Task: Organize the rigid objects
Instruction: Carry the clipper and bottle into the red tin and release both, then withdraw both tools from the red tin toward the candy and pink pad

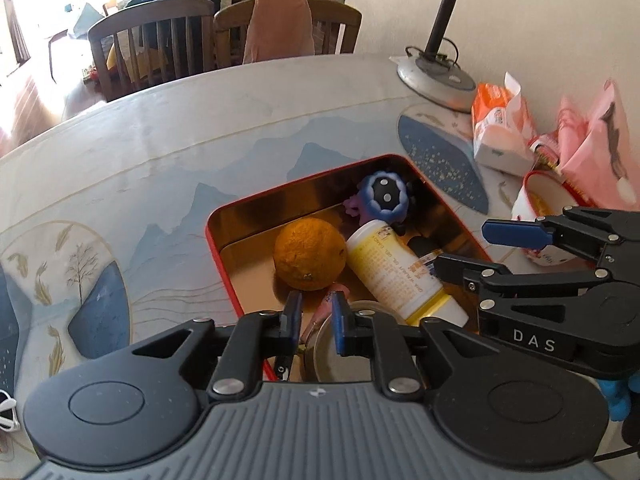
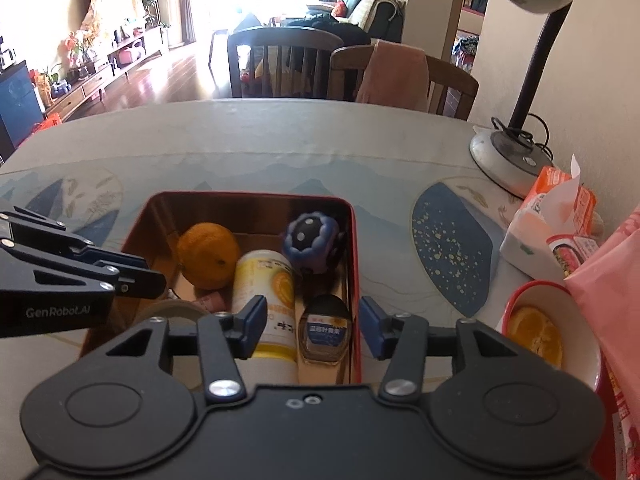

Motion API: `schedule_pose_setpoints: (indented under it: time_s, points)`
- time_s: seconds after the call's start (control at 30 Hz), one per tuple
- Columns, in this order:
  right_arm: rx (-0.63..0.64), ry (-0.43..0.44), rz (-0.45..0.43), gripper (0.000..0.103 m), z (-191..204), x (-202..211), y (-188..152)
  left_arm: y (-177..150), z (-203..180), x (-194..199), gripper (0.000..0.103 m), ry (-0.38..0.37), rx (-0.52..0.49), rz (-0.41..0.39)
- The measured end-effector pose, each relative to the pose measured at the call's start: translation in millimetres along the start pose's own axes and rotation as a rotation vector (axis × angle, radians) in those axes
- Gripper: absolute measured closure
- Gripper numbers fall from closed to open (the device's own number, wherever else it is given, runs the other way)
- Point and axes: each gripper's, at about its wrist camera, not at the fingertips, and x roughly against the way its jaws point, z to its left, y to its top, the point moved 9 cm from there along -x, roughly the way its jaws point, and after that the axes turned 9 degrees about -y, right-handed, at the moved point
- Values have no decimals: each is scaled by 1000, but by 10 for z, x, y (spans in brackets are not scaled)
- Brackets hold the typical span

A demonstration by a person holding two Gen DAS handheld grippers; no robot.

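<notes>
left claw (image 1: pixel 316 314): jaws a narrow gap apart, nothing pinched; it hangs over the near left corner of the tin, with a pink tube (image 1: pixel 320 312) and a round jar lid (image 1: pixel 340 348) just below its tips.
right claw (image 2: pixel 312 326): jaws about half open and empty, straddling a small dark bottle (image 2: pixel 324 330) that lies just under and ahead of it, against the tin's right wall.
small dark bottle: looks stiff, light, perhaps glass and so breakable; judged best taken across its flat sides, near the middle.
yellow bottle (image 2: pixel 266 292): just left of the right claw's left finger; stiff plastic, smooth, likely to roll.
orange (image 2: pixel 208 256): further ahead, left; firm, round.
blue toy (image 2: pixel 310 240): far end; knobbly, easy to grip.
tin (image 2: pixel 354 248): red-rimmed, on the worktop (image 2: pixel 260 144).
</notes>
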Motion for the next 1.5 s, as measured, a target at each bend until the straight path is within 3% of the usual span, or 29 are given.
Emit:
schedule_pose_setpoints:
  time_s: [0.23,0.3,0.37,0.77,0.97,1.27,1.4,1.5]
  points:
    - [-6,16,-25,42,79,206,22,-36,0,276,67,-10,10,-50]
    - [-8,19,-32,40,113,275,20,-51,9,360,48,-7,10,-69]
    - [-8,19,-36,40,152,339,14,-60,32,463,41,4,10,-96]
    - [-33,61,-88,19,570,785,27,-273,379,1108,32,39,25,-189]
    - [-54,120,-116,11,927,975,40,-459,724,1494,32,75,54,-230]
    - [-56,193,-139,2,1566,1114,57,-792,1338,1970,24,111,98,-261]
    - [-53,223,-139,0,1882,1146,65,-895,1656,2203,16,148,128,-309]
    - [-33,237,-134,0,2130,1162,48,-965,1916,2337,16,173,149,-329]
